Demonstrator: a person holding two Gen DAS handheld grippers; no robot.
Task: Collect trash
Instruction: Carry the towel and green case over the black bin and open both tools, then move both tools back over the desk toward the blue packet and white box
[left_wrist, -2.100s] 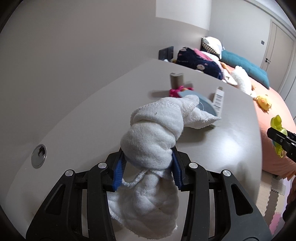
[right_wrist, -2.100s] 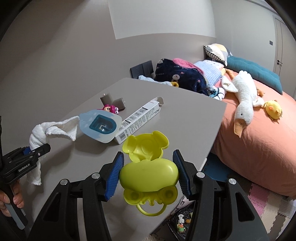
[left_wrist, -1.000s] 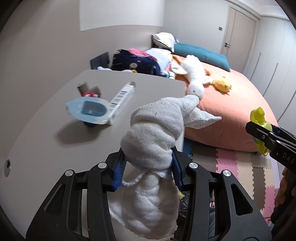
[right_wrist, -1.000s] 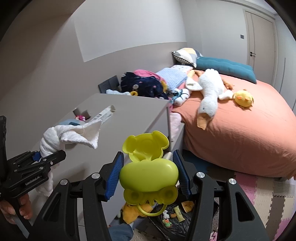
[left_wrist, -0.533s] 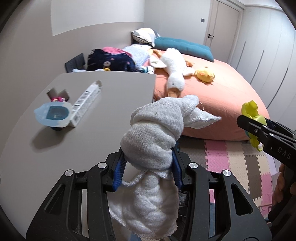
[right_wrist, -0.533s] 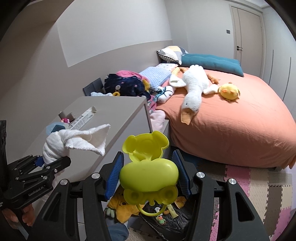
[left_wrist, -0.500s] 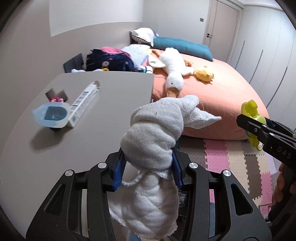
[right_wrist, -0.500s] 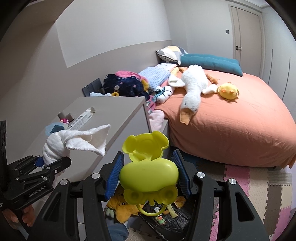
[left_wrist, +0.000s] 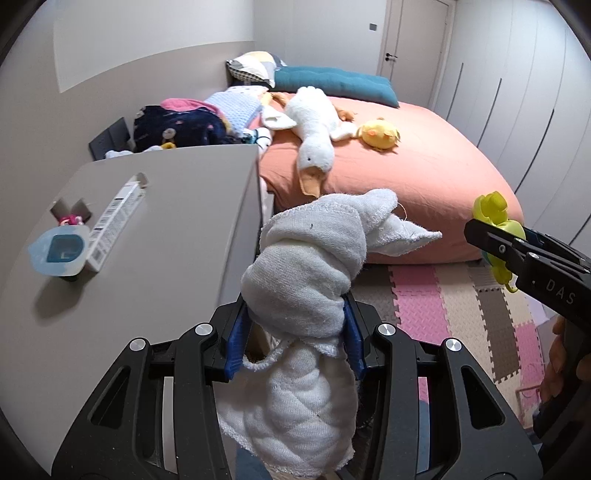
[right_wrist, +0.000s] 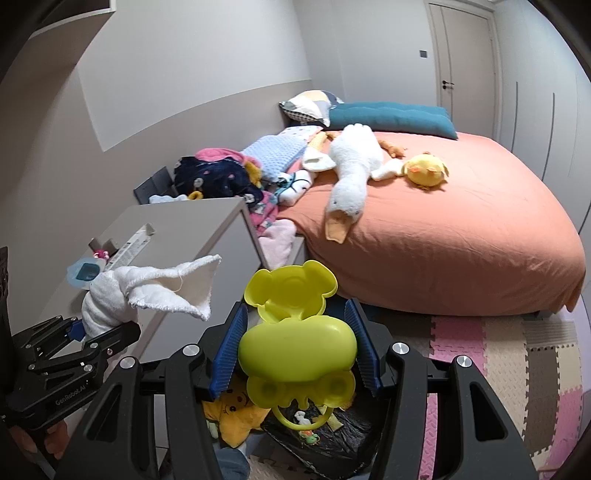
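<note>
While L gripper (left_wrist: 295, 332) clamps cloth (left_wrist: 306, 280); yellow toy (right_wrist: 297, 350) in R

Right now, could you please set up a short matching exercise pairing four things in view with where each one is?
Things:
1. white cloth
2. yellow-green toy case
3. plush goose
4. long white box

Places:
A. on the orange bed
B. on the grey tabletop
C. between the right gripper's fingers
D. between the left gripper's fingers

Pairs: 1-D, 2-C, 3-A, 4-B

A grey table (left_wrist: 177, 206) bears a white carton (left_wrist: 116, 216) beside a blue-lidded cup (left_wrist: 59, 251).
</note>
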